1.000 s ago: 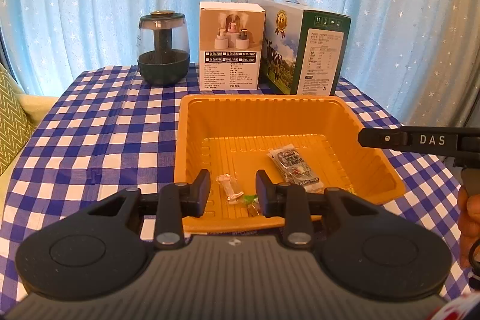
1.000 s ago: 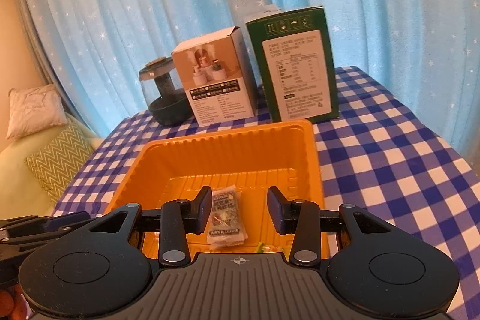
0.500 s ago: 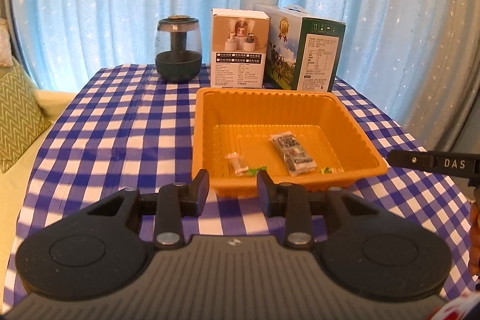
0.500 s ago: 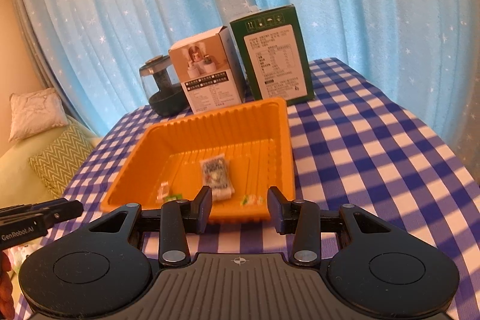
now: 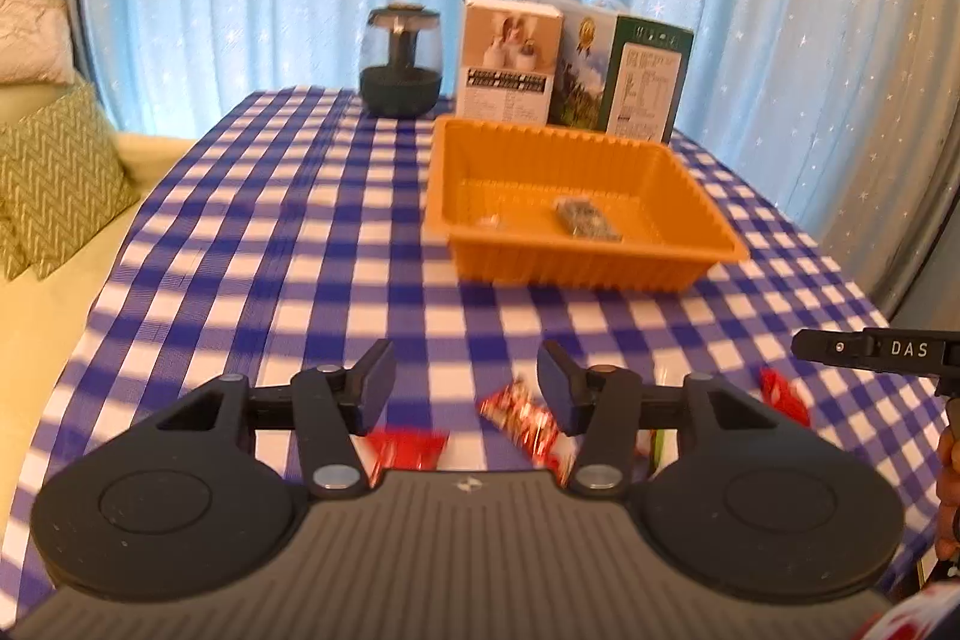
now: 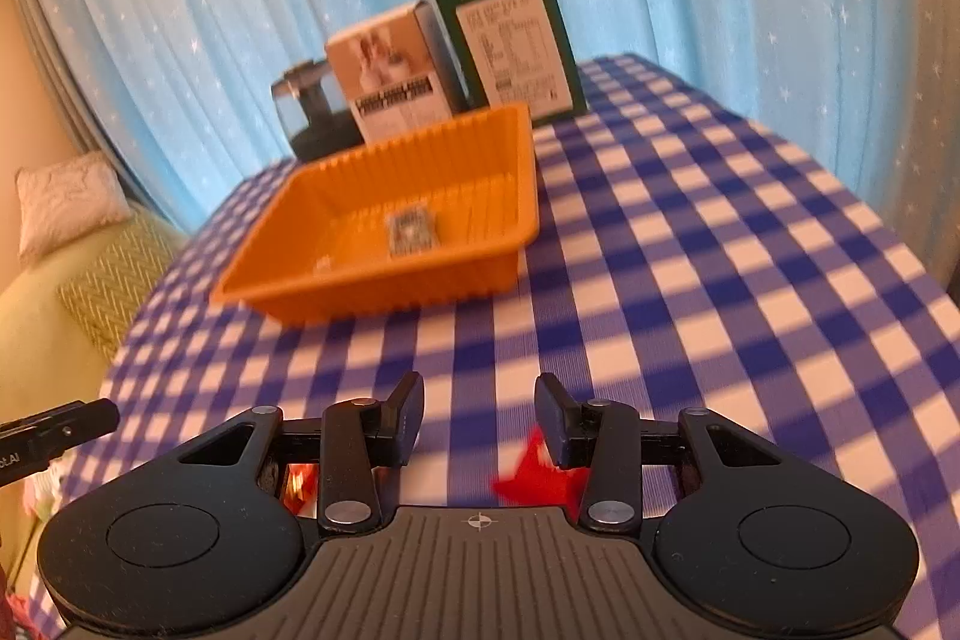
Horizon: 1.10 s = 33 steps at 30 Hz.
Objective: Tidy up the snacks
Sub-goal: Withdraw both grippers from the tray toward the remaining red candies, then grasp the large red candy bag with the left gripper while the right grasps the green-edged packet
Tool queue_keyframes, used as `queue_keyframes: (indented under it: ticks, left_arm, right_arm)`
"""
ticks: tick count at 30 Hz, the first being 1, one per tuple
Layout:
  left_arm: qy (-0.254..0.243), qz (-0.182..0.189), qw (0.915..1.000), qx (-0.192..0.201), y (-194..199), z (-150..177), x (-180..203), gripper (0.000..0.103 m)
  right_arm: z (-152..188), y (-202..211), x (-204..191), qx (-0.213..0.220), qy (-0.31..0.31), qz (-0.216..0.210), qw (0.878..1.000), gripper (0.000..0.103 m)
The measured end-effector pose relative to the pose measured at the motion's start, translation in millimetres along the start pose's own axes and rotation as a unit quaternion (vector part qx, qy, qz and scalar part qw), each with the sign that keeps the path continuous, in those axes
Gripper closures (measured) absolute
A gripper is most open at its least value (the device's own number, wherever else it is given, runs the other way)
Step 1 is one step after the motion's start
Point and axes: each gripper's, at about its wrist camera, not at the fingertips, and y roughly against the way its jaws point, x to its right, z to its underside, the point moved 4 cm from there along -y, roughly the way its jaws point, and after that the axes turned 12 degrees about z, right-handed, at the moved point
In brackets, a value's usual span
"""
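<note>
An orange tray (image 5: pixel 708 250) sits mid-table and holds a dark snack packet (image 5: pixel 585 218) and a small clear-wrapped piece (image 5: pixel 487 220). It also shows in the right wrist view (image 6: pixel 384 295) with the packet (image 6: pixel 411 233). My left gripper (image 5: pixel 465 382) is open and empty, low over the near table edge above red snack packets (image 5: pixel 519 415), with more red packets (image 5: pixel 780 393) to the right. My right gripper (image 6: pixel 478 418) is open and empty above a red packet (image 6: pixel 540 481).
A dark glass jar (image 5: pixel 401 61), a white box (image 5: pixel 507 61) and a green box (image 5: pixel 642 85) stand behind the tray. The blue checked tablecloth (image 5: pixel 288 244) covers the table. A sofa with a green cushion (image 5: pixel 54 172) lies left.
Both grippers have pulled back from the tray toward the near table edge. Red snack packets have come into view beneath them. The left jaws stand wider apart.
</note>
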Motion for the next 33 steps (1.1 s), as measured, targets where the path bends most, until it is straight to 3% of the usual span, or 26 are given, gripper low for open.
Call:
queue_keyframes:
  ticks: [5, 9, 14, 22, 33]
  left_arm:
    - [-0.011, -0.013, 0.9997, -0.015, 11.7, 30.1, -1.1, 0.052]
    - [0.003, -0.019, 0.9992, -0.034, 8.7, 46.3, -9.7, 0.051]
    - [0.02, -0.028, 0.9988, -0.035, 6.7, 49.8, -22.9, 0.051]
    - [0.041, -0.012, 0.9982, -0.042, -18.4, 36.2, -34.2, 0.052]
    - [0.032, -0.018, 0.996, -0.081, -46.3, 37.3, -37.2, 0.066]
  right_arm:
    - [22.9, 2.8, -4.5, -0.021, 0.013, -0.004, 1.0, 0.06]
    - [34.2, 2.2, -15.1, -0.029, 0.025, -0.015, 0.999, 0.043]
    - [37.9, -2.8, -27.3, -0.037, 0.031, -0.024, 0.999, 0.042]
    - [45.6, -11.8, -34.2, -0.052, 0.039, -0.025, 0.998, 0.042]
    - [45.4, -21.2, -33.1, -0.06, 0.028, -0.019, 0.998, 0.042]
